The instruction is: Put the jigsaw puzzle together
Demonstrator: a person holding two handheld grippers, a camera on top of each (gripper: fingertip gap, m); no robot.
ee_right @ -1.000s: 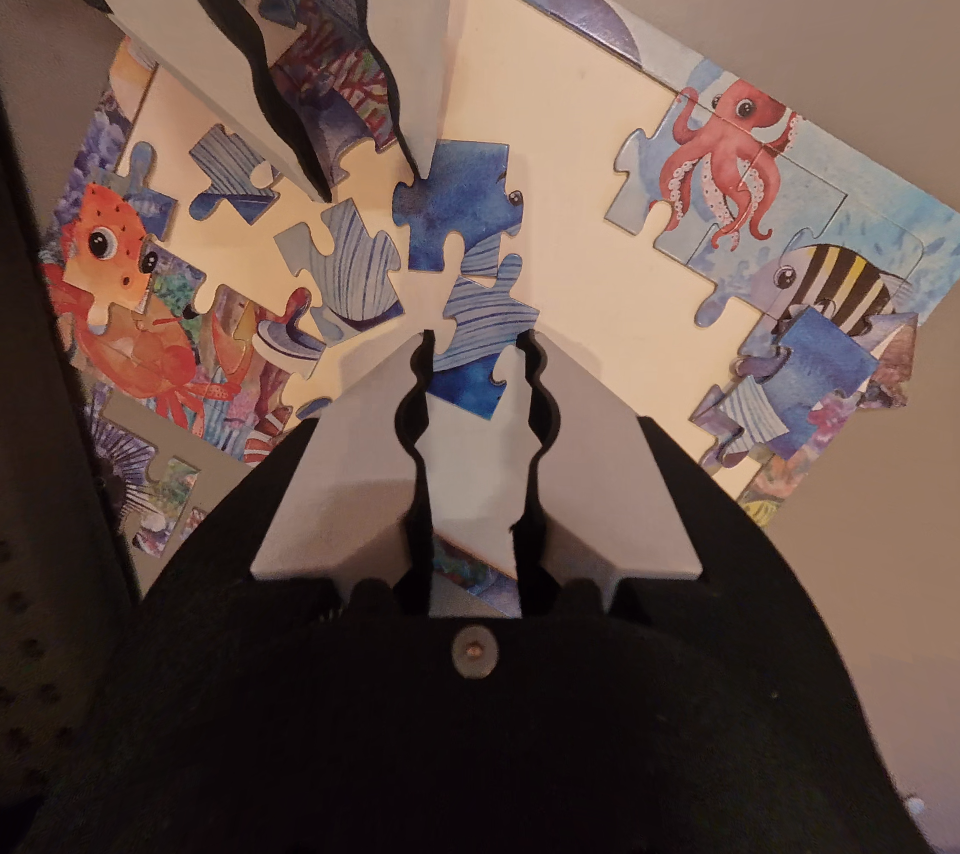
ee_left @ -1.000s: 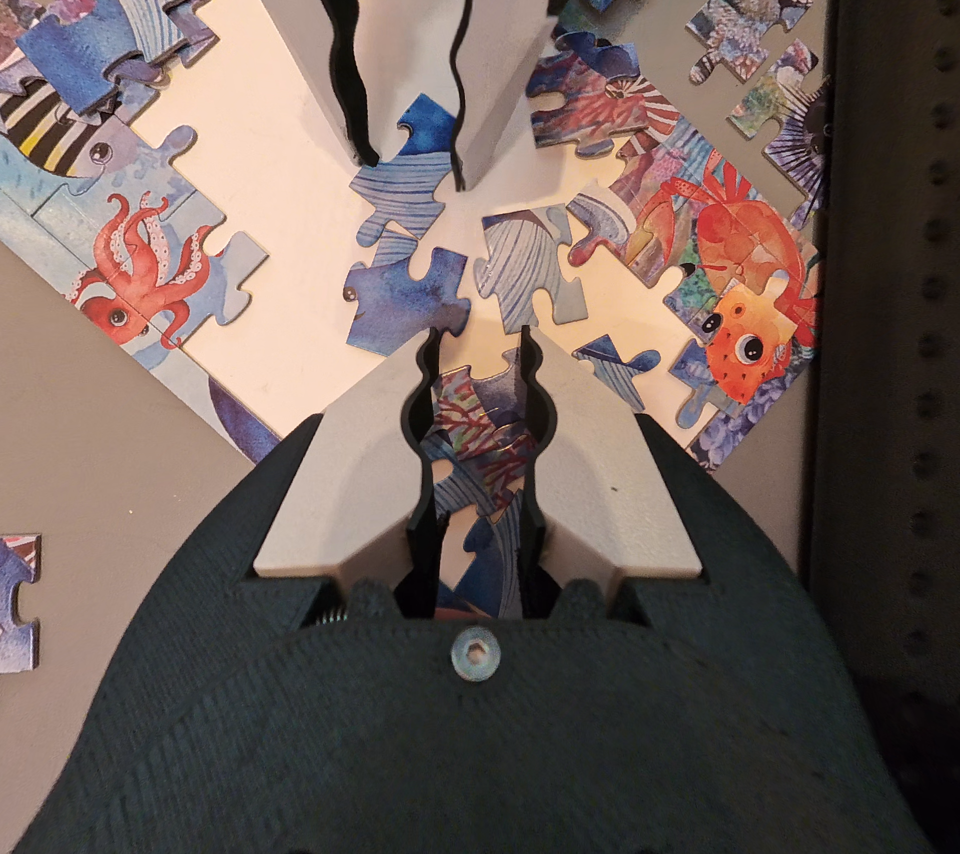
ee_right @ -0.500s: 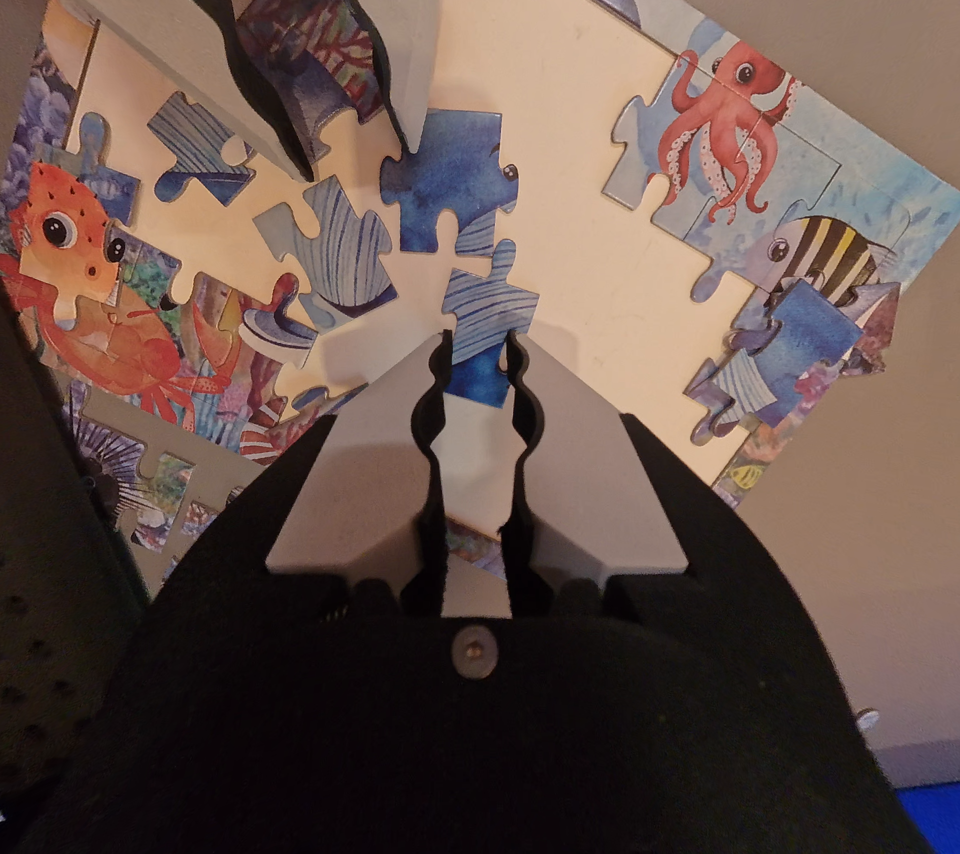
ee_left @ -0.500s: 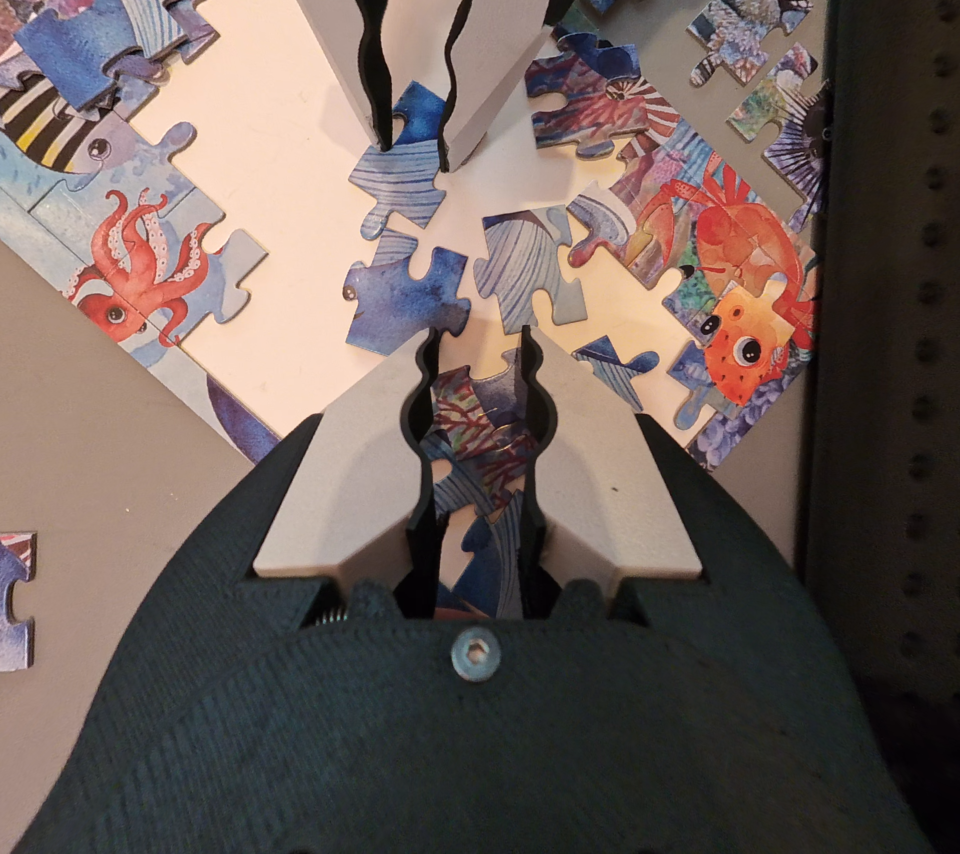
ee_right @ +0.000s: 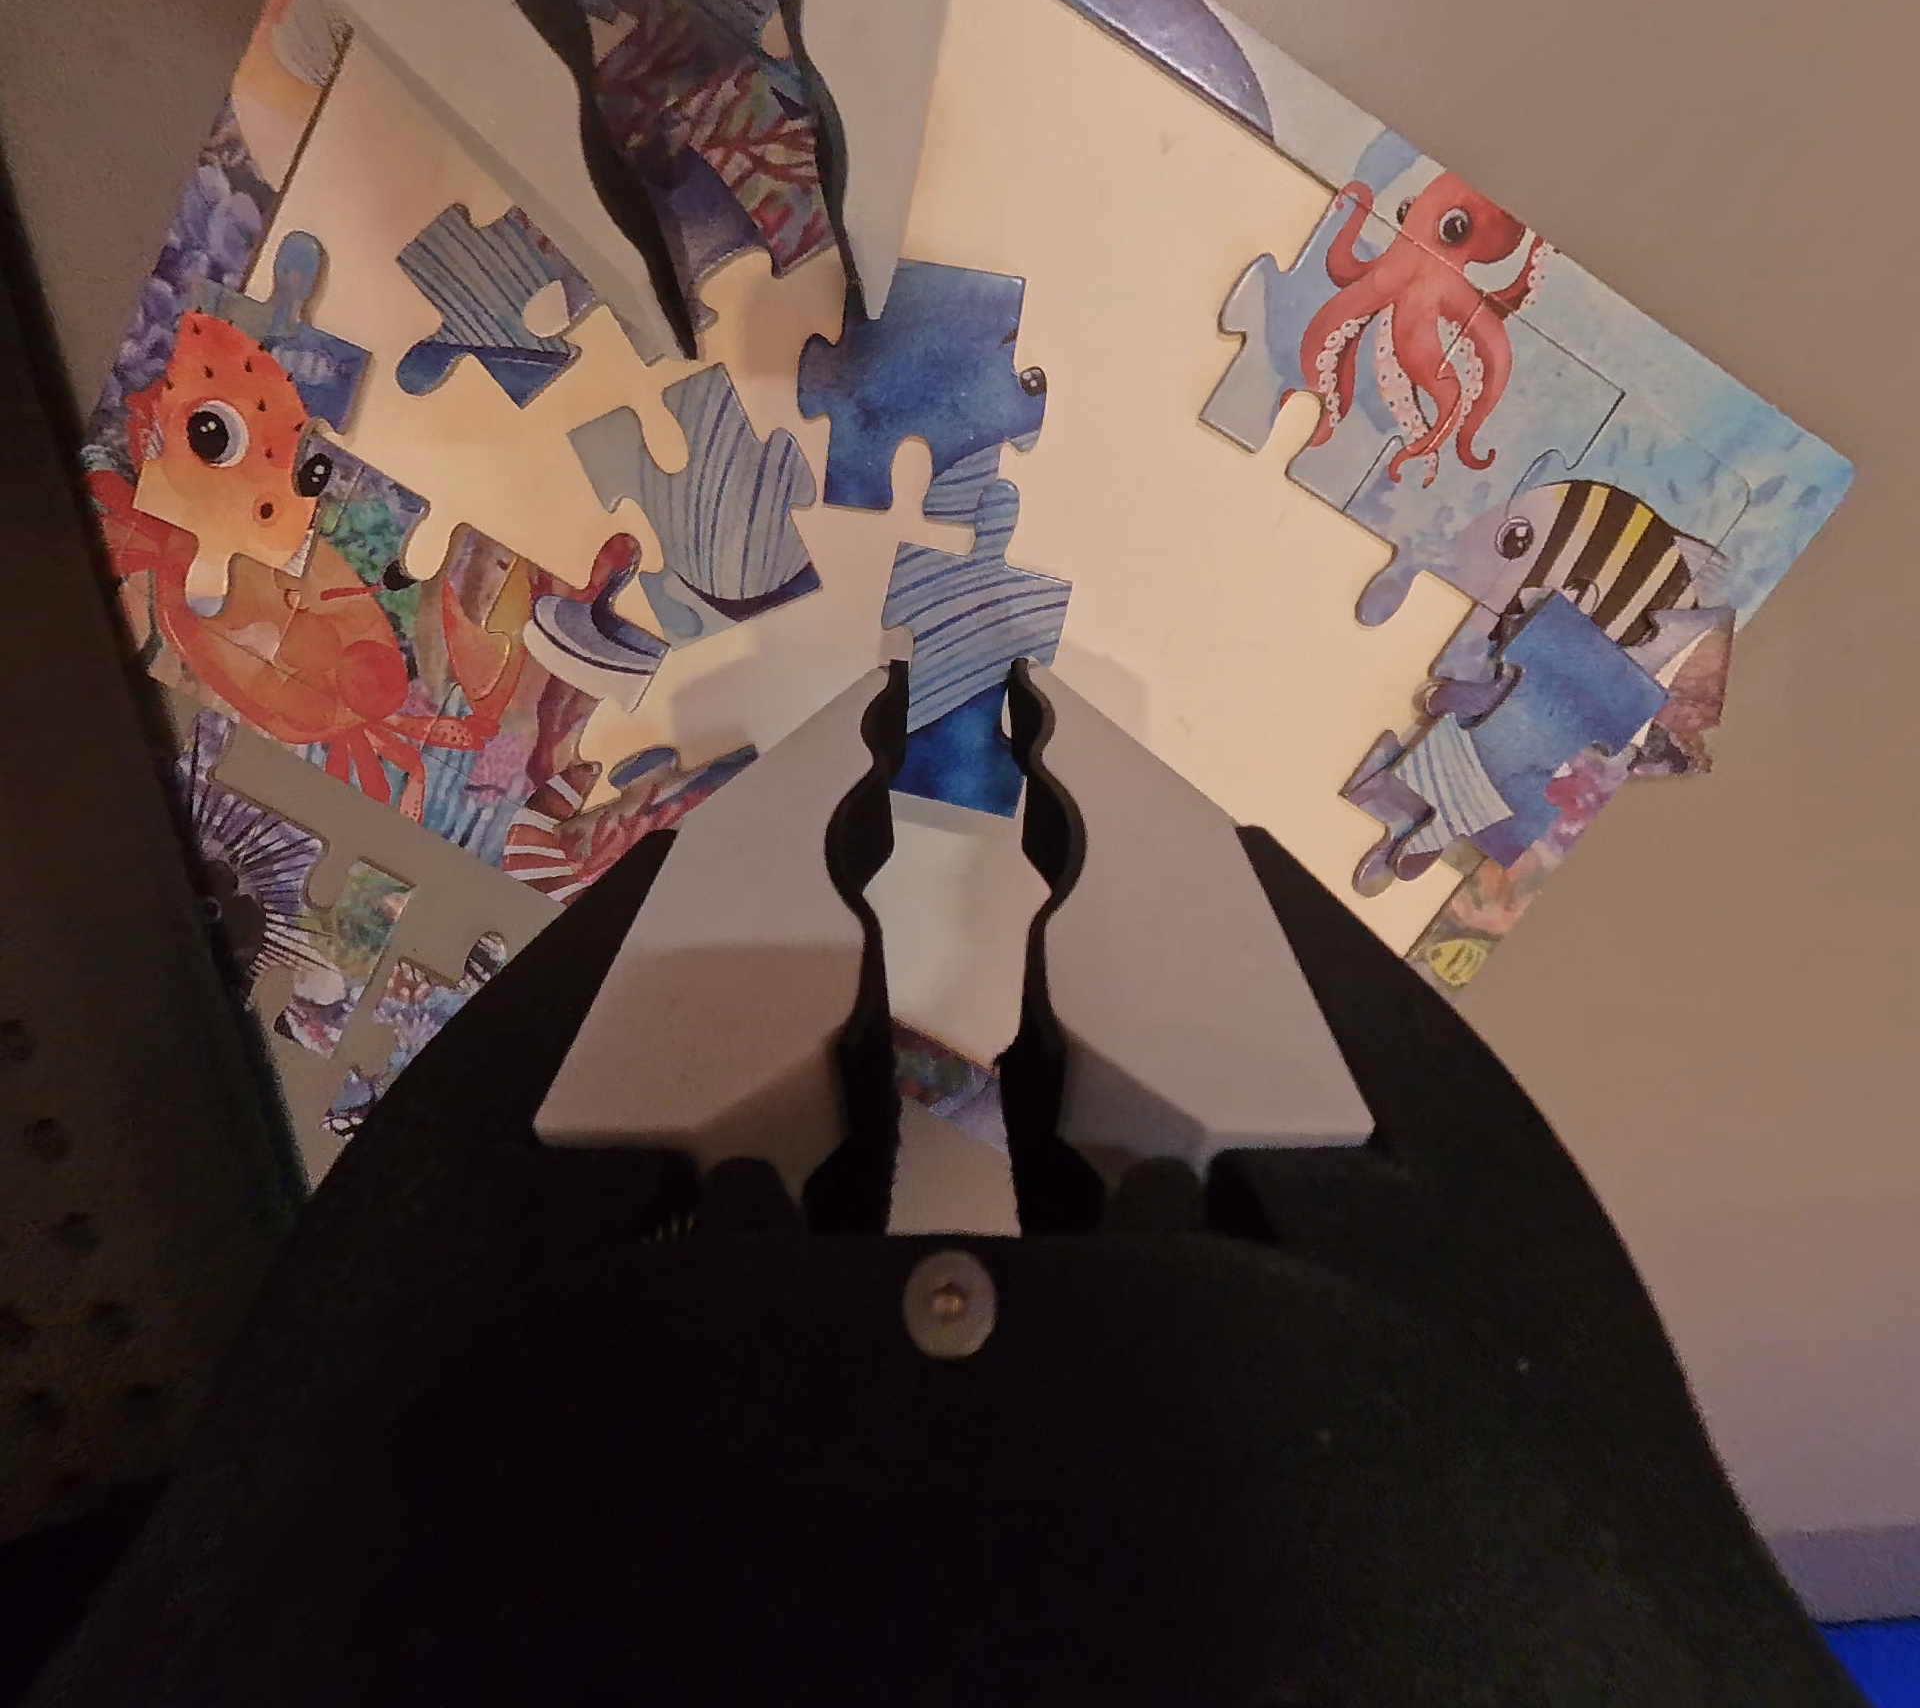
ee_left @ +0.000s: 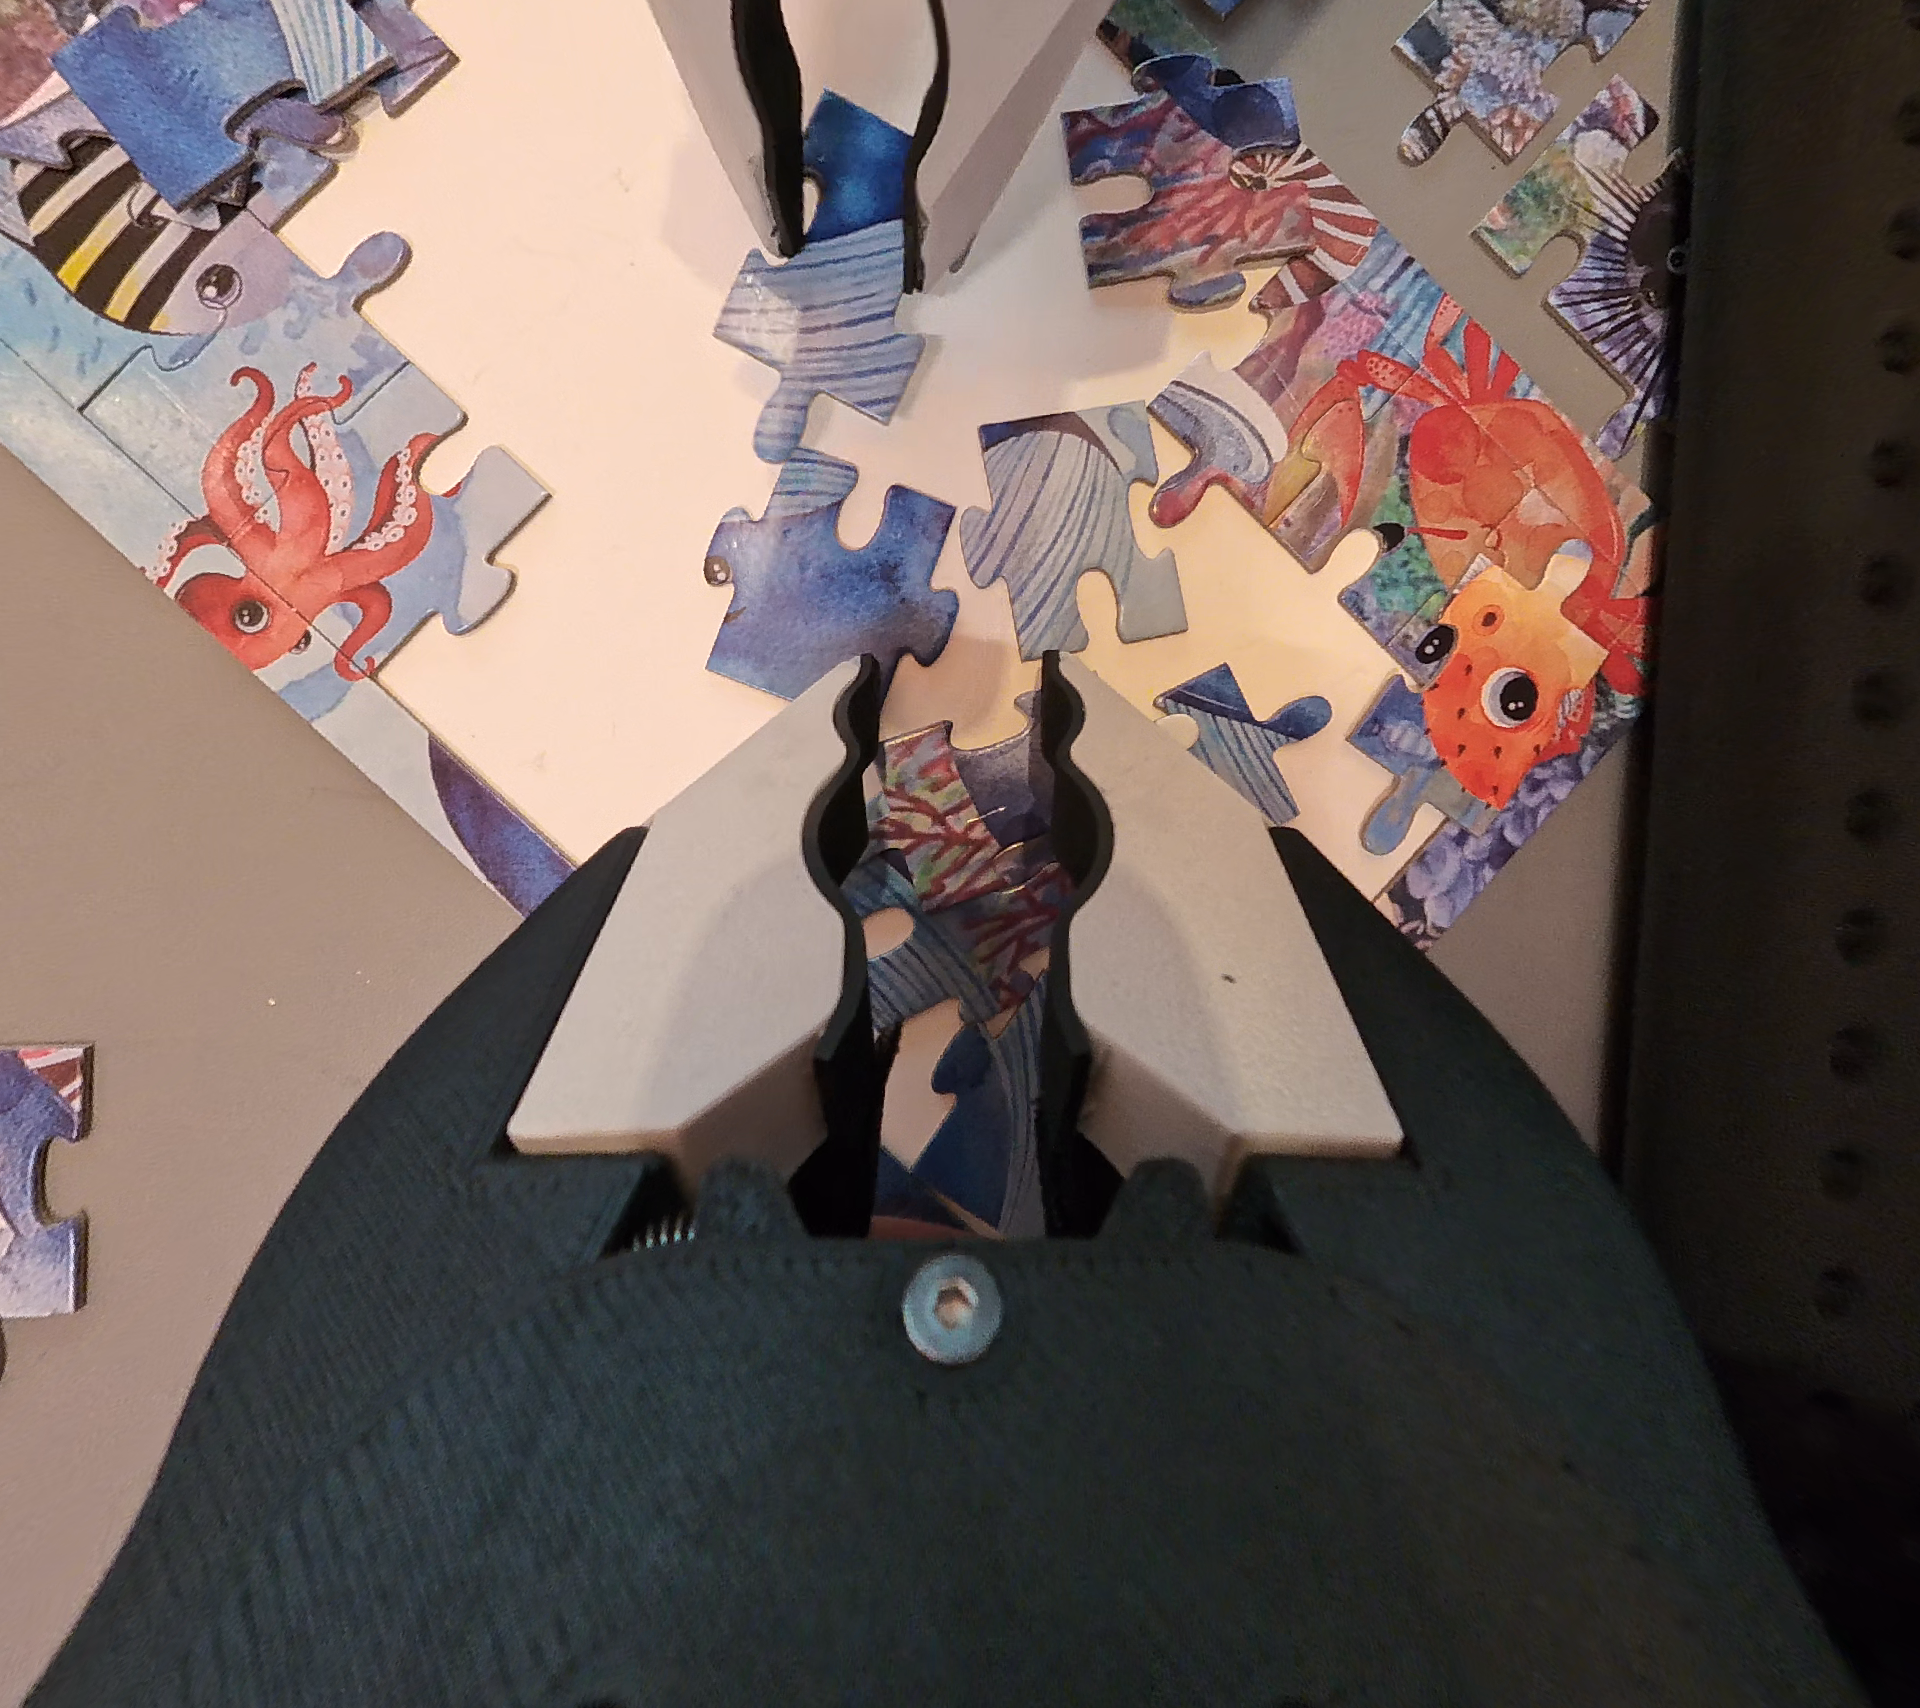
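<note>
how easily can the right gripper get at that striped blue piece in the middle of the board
Probably yes. The right gripper already straddles the striped blue piece with jaws open, nothing lying on top. The eyed dark blue piece sits close beyond it.

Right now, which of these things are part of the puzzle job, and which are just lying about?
Part of the job:
- puzzle tray
- striped blue piece between the right gripper's tips
- whale-eye piece
- coral piece under the left gripper
- loose pieces on the table

Just lying about:
- dark perforated panel beside the table
</note>
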